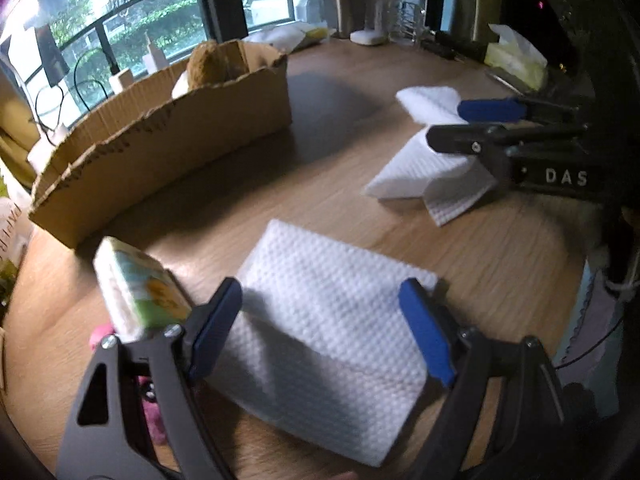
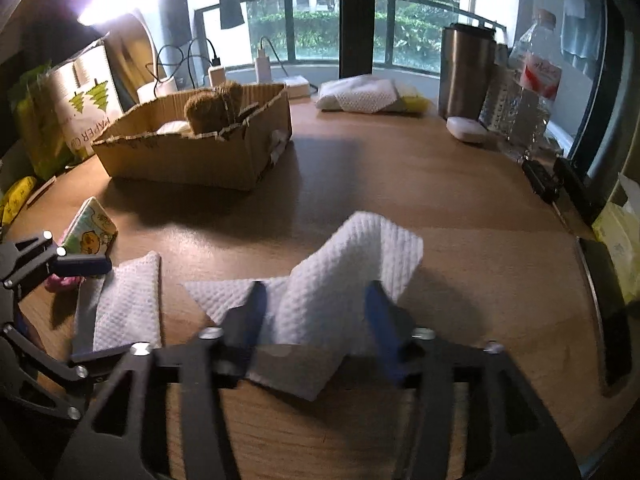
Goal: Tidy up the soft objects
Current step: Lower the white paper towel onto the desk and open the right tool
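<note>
A folded white cloth lies flat on the wooden table between the fingers of my open left gripper; it also shows in the right wrist view. A second white cloth, crumpled and humped, lies between the fingers of my open right gripper; the left wrist view shows it under that gripper. A small printed tissue pack stands left of my left gripper. A cardboard box holds a brown plush toy and something white.
A pink object lies under my left gripper. At the back stand a steel tumbler, a water bottle, a white case and more folded cloths. A paper bag stands far left, a tissue box at right.
</note>
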`<control>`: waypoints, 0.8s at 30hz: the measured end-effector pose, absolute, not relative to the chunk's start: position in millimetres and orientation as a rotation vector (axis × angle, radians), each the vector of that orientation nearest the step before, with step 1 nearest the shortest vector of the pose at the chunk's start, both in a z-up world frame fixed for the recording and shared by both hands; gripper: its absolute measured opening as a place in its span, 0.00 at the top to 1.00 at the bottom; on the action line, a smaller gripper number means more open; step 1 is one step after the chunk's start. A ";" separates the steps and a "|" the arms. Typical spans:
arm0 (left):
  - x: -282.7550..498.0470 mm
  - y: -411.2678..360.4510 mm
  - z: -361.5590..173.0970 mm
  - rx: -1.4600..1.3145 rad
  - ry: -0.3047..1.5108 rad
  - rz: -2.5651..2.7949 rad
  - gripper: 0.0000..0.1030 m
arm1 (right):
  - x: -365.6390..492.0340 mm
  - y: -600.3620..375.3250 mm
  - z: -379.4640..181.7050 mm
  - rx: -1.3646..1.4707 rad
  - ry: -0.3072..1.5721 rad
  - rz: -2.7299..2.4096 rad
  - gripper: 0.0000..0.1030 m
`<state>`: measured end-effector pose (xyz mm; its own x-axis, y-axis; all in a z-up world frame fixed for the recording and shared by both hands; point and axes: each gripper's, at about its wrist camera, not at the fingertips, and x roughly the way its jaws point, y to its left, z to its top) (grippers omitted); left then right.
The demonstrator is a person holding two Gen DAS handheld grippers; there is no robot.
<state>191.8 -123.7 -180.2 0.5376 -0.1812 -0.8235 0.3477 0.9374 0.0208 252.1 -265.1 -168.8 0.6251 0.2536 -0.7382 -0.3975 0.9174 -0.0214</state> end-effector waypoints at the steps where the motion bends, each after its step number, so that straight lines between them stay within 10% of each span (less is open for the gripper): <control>1: 192.0 -122.4 -180.7 0.182 0.956 -0.320 0.20 | 253.3 -264.4 -168.3 -0.199 0.810 0.373 0.30; 9: 188.8 -121.6 -182.0 0.180 0.935 -0.337 0.23 | 268.9 -245.5 -185.9 -0.318 0.854 0.352 0.26; 18: 175.4 -129.8 -177.2 0.178 0.911 -0.441 0.67 | 276.7 -249.0 -192.2 -0.248 0.904 0.351 0.26; 24: 170.2 -129.7 -174.7 0.153 0.911 -0.480 0.86 | 266.2 -241.1 -189.8 -0.238 0.888 0.394 0.66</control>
